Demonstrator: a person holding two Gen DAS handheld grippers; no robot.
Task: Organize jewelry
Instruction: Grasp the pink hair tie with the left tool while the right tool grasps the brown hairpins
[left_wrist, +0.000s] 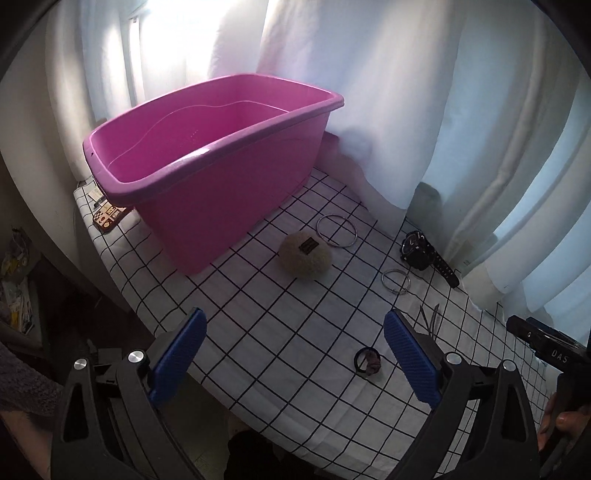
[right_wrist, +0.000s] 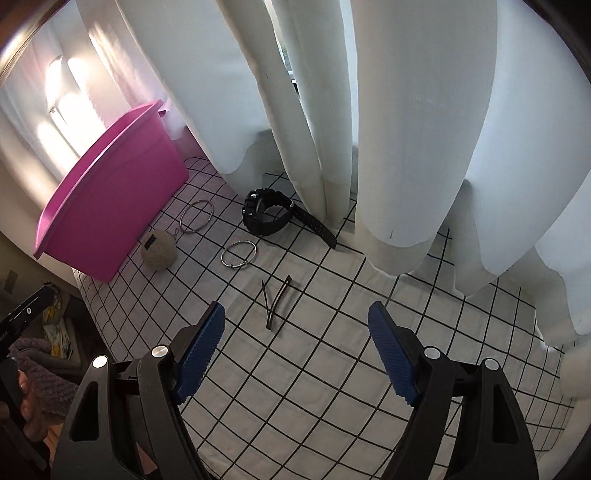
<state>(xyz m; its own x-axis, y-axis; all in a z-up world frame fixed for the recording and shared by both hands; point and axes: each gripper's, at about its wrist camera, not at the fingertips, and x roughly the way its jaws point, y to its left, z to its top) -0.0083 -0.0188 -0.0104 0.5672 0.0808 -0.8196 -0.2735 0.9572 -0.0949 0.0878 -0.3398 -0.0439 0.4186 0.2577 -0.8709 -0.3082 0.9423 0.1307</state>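
A pink plastic tub (left_wrist: 207, 155) (right_wrist: 110, 206) stands at the back left of the checked cloth. In front of it lie a fluffy beige ball charm (left_wrist: 305, 260) (right_wrist: 159, 248), a large silver bangle (left_wrist: 337, 230) (right_wrist: 197, 216), a smaller silver ring pair (left_wrist: 396, 281) (right_wrist: 239, 255), a black wristwatch (left_wrist: 419, 251) (right_wrist: 266, 217), a thin dark hair clip (left_wrist: 430, 319) (right_wrist: 277, 301) and a small dark ring with a brown piece (left_wrist: 368, 361). My left gripper (left_wrist: 295, 354) hovers open over the cloth's near edge, nothing between its blue pads. My right gripper (right_wrist: 295, 350) is open above the cloth, just short of the hair clip.
White curtains (right_wrist: 406, 129) hang onto the cloth behind the watch. A small patterned box (left_wrist: 108, 218) sits left of the tub. The table edge drops off at the left to a dark floor area (left_wrist: 22, 295). The other gripper's black body (left_wrist: 546, 347) shows at the right.
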